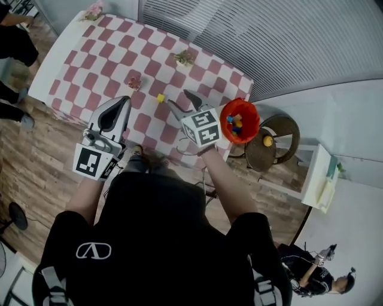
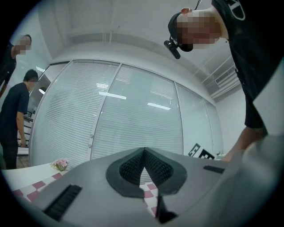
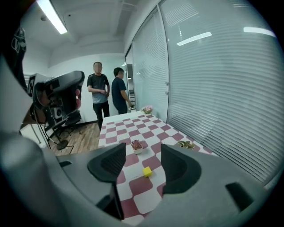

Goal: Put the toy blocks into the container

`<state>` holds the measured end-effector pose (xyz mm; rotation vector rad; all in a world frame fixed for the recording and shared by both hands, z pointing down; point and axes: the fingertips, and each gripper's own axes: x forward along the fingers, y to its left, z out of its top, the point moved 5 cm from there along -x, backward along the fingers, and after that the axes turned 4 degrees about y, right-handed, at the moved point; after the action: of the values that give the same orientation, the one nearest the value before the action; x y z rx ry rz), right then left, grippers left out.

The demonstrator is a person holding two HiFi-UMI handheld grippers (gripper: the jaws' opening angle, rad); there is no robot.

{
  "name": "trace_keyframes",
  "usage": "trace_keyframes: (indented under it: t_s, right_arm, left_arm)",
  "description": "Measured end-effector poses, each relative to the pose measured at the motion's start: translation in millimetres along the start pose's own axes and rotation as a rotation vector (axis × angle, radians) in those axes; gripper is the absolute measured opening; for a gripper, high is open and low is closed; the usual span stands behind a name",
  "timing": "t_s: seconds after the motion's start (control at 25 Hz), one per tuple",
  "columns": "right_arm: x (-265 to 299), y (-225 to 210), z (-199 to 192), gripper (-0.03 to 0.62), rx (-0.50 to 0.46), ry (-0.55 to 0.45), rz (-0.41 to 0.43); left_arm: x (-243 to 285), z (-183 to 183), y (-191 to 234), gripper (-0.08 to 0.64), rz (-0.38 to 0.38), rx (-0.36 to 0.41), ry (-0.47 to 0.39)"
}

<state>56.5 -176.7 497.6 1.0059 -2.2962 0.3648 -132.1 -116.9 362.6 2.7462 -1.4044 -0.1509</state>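
Note:
A small yellow block (image 1: pixel 160 98) lies on the red-and-white checkered table (image 1: pixel 90 66). My right gripper (image 1: pixel 179 98) hovers just to the right of it, open and holding nothing. In the right gripper view the yellow block (image 3: pixel 147 171) shows on the cloth ahead, between the spread jaws of the right gripper (image 3: pixel 142 157). A red container (image 1: pixel 239 121) with several coloured blocks inside sits right of the right gripper's marker cube, at the table's near right corner. My left gripper (image 1: pixel 121 103) is shut and empty over the table's near edge; the left gripper (image 2: pixel 144 153) points up at the window blinds.
On the table stand a pink succulent pot (image 1: pixel 134 80), a green plant (image 1: pixel 184 57) and pink flowers (image 1: pixel 93 11). A round wicker stool (image 1: pixel 284 128) with a yellow ball (image 1: pixel 267 141) stands by the container. Two people (image 3: pixel 106 94) stand beyond the table's far end.

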Motion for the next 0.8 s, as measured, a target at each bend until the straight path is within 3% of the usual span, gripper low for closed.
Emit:
trace_keyframes:
  t_s: [0.24,0.52,0.8]
  right_arm:
    - [67,1,-16,0.255,-0.121,0.22,0.11]
    - [138,-3,-69,0.279,-0.185,0.504,0.185]
    - [177,-6,-87,0.278,-0.262,0.654,0.223]
  left_arm:
    - [-12,-3,7,0.005,0.032,-0.008,-0.003]
    - [-31,-9,19,0.005,0.084,-0.007,0.012]
    - [-48,-19,32,0.005,0.131,-0.013,0.038]
